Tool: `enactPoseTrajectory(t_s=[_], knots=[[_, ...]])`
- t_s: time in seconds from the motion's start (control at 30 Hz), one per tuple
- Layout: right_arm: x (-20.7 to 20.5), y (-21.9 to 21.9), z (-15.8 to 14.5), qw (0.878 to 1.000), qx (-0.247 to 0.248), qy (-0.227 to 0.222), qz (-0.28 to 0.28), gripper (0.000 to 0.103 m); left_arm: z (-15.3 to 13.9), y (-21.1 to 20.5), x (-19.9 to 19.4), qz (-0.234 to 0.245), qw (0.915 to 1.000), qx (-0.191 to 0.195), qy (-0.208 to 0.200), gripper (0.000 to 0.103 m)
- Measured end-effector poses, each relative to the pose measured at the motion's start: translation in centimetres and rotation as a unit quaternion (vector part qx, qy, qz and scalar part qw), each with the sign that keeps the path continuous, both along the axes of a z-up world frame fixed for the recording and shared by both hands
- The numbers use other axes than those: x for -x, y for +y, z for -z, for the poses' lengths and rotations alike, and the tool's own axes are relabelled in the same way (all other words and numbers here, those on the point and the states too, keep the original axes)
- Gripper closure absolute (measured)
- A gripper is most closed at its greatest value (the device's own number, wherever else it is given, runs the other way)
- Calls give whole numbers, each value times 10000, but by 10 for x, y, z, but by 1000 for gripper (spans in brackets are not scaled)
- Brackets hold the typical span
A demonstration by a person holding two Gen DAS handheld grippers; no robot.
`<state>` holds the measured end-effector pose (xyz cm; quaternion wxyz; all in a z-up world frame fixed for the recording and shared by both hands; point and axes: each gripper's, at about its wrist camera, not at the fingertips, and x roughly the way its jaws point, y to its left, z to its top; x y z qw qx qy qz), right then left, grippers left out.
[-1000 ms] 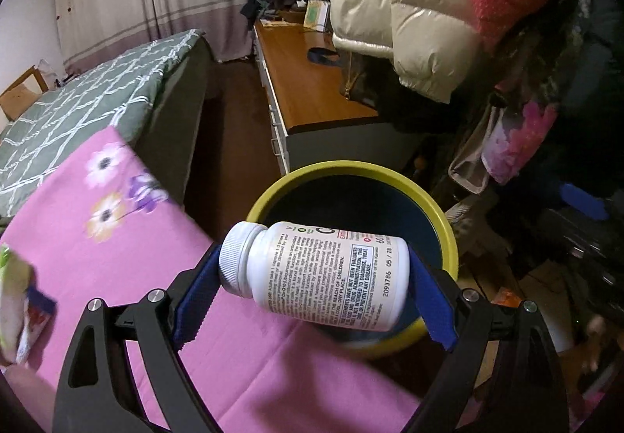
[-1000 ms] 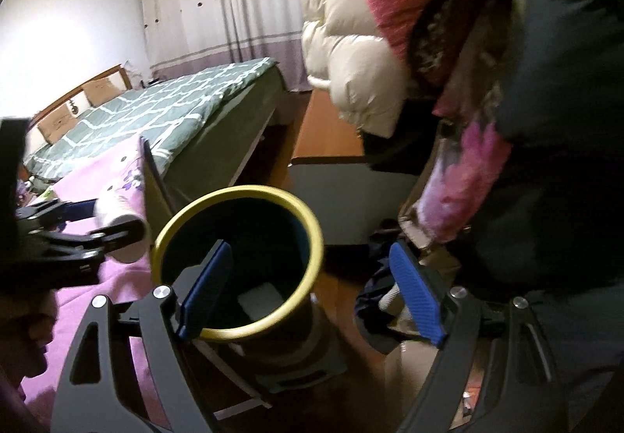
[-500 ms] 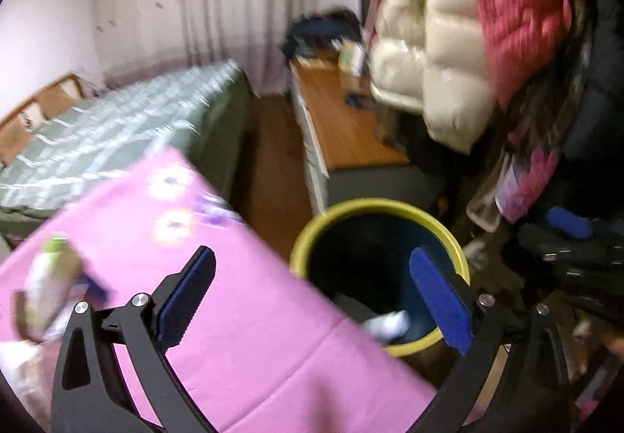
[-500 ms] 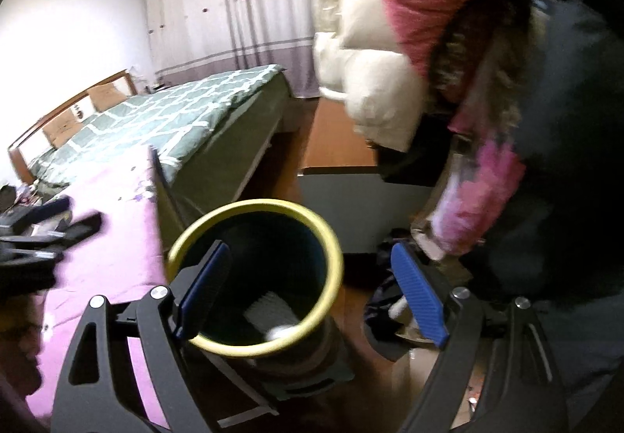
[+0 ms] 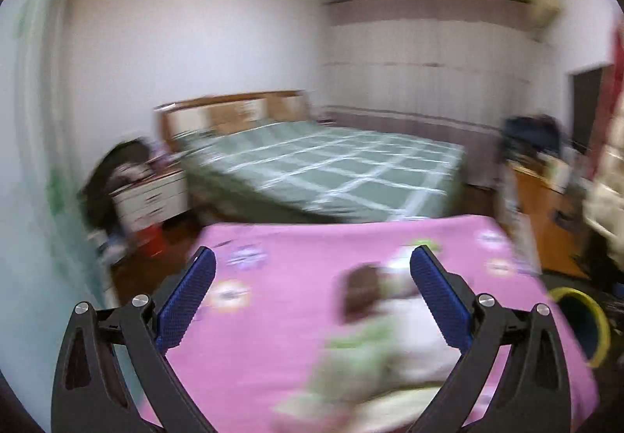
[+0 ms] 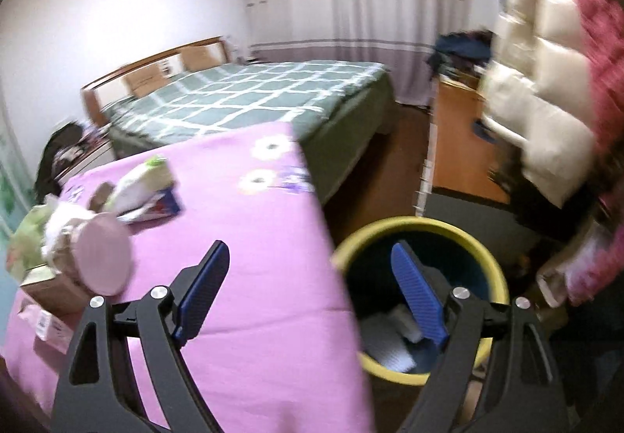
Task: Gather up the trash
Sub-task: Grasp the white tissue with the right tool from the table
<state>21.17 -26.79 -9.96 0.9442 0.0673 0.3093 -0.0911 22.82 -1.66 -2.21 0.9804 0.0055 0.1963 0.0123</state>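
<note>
My left gripper (image 5: 312,300) is open and empty above the pink floral cloth (image 5: 273,335). Blurred trash lies on the cloth just ahead of it: a brown piece (image 5: 358,290) and a green-and-white wrapper (image 5: 390,351). The yellow-rimmed bin (image 5: 598,331) sits at the far right of that view. My right gripper (image 6: 310,294) is also open and empty, straddling the cloth's edge and the bin (image 6: 413,224). White rubbish (image 6: 390,353) lies at the bin's bottom. Left on the cloth (image 6: 253,277) are a pink round lid (image 6: 103,257), a white-green wrapper (image 6: 140,185) and a blue-red packet (image 6: 160,205).
A green checked bed (image 6: 249,98) stands behind the table. A wooden dresser (image 6: 456,144) and hanging puffy coats (image 6: 546,90) close off the right. A cardboard box (image 6: 46,290) sits at the cloth's left edge. A bedside cabinet (image 5: 148,199) stands left of the bed.
The left gripper let go of the white pill bottle over the bin and swung left to face the table. The right gripper also turned left, away from the bin.
</note>
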Motion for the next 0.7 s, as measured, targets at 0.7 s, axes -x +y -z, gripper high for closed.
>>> enactPoseTrajectory(t_s=[0.7], knots=[[-72, 200, -13, 9728, 400, 51, -2282, 29, 119, 134, -48, -1814, 9783, 232, 970, 5]])
